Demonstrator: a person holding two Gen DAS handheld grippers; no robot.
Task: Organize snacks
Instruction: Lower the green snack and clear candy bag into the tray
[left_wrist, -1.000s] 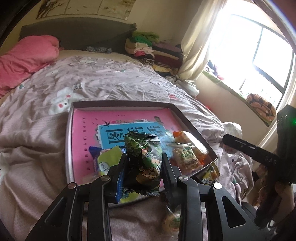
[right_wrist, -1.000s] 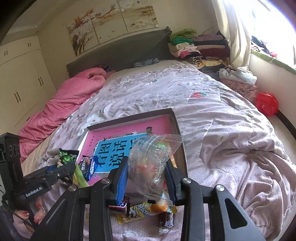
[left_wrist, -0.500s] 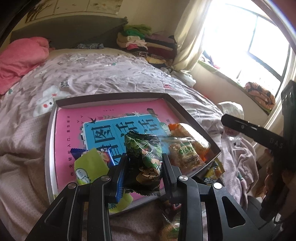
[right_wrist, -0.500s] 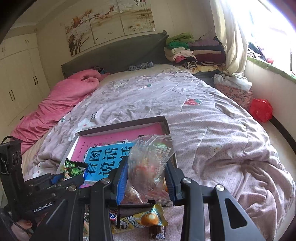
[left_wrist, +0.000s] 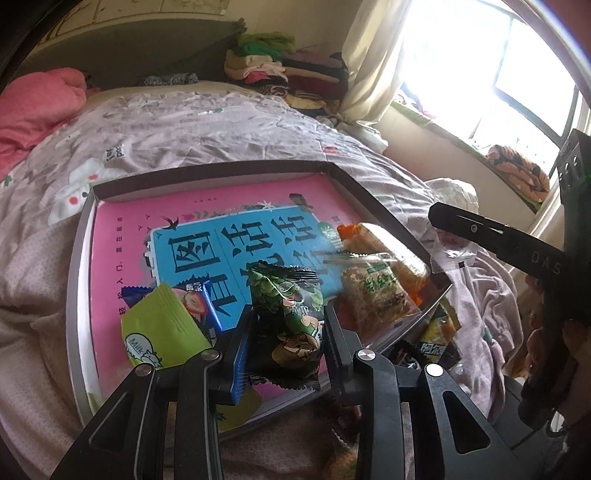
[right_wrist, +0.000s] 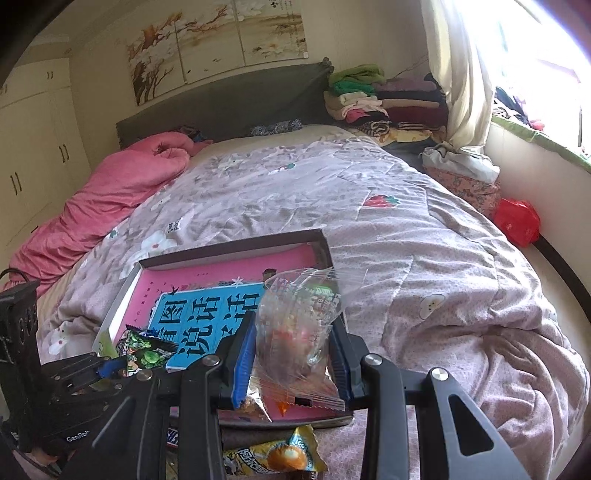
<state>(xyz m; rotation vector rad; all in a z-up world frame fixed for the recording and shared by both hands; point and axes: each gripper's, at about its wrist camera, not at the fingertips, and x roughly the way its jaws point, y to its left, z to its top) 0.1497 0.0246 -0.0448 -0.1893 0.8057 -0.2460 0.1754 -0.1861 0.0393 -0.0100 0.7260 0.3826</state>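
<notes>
Lilac quilted bedspread (right_wrist: 424, 229) fills the whole field, a pink blanket (right_wrist: 110, 199) bunched at ten o'clock and a stack of folded clothes (right_wrist: 384, 99) up at one o'clock. Next in size, the shallow tray (left_wrist: 79, 280) sits on the quilt at six o'clock, its floor covered by a pink-and-blue printed sheet (left_wrist: 236, 236). Inside the tray, a lime-green milk packet (left_wrist: 159, 325) lies at its eight o'clock corner, with a clear noodle-snack bag (left_wrist: 376, 295) at its four o'clock edge. Now the claws: the left gripper (left_wrist: 288, 332) is clamped on a dark green snack packet (left_wrist: 286, 317), held above the tray's near edge. The right gripper (right_wrist: 291, 350) is pinched on a clear plastic snack bag (right_wrist: 299, 317) over the tray's right near corner. Smallest, a yellow wrapped sweet (right_wrist: 277, 458) lies on the quilt just outside the tray, at six o'clock.
</notes>
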